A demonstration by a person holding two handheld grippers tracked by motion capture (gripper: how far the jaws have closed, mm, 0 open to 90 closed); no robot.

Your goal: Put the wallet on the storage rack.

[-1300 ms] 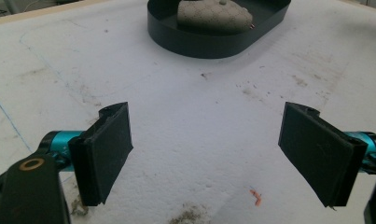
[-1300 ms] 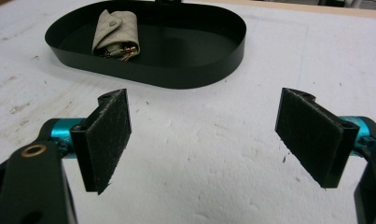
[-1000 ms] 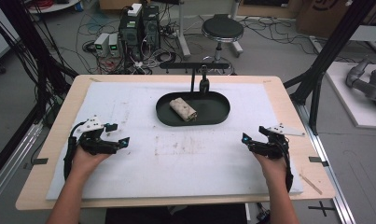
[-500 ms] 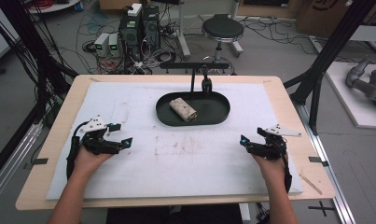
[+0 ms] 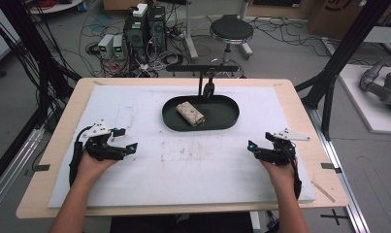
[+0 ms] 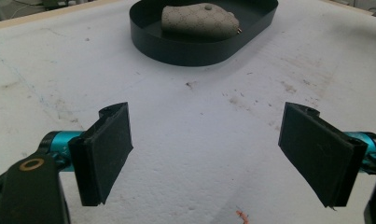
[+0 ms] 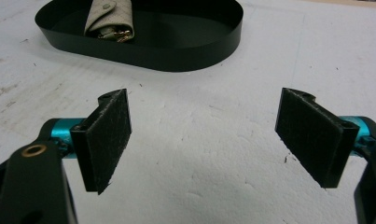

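A white-covered worktop (image 5: 135, 111) is seen from above, with a person's two forearms entering from 6 o'clock. A dark oval tray (image 5: 222, 121) sits just beyond the centre, toward 12 o'clock. A small beige quilted pouch (image 5: 190, 113) lies inside the tray, in its left half, resting at a slant; a metal clasp or keys can be seen at its near end in the right gripper view (image 7: 112, 33).

The left gripper (image 5: 126, 148) is held low over the worktop at about 9 o'clock, and the right gripper (image 5: 253, 148) at about 3 o'clock. Both are well apart from the tray. The fingers (image 6: 106, 151) of the left gripper are spread wide with nothing between them, and the fingers (image 7: 104, 137) of the right gripper are likewise released and empty.

The step in hand is judged to be a reach toward the pouch. The left gripper is probably better placed, since the pouch lies on its side of the tray. The tray wall should be cleared from above before the fingers are lowered. The pouch should be straddled across its narrow width, not along its length. The fingers should be closed gently, as the soft fabric is likely to give. The tray may slide if its rim is nudged.
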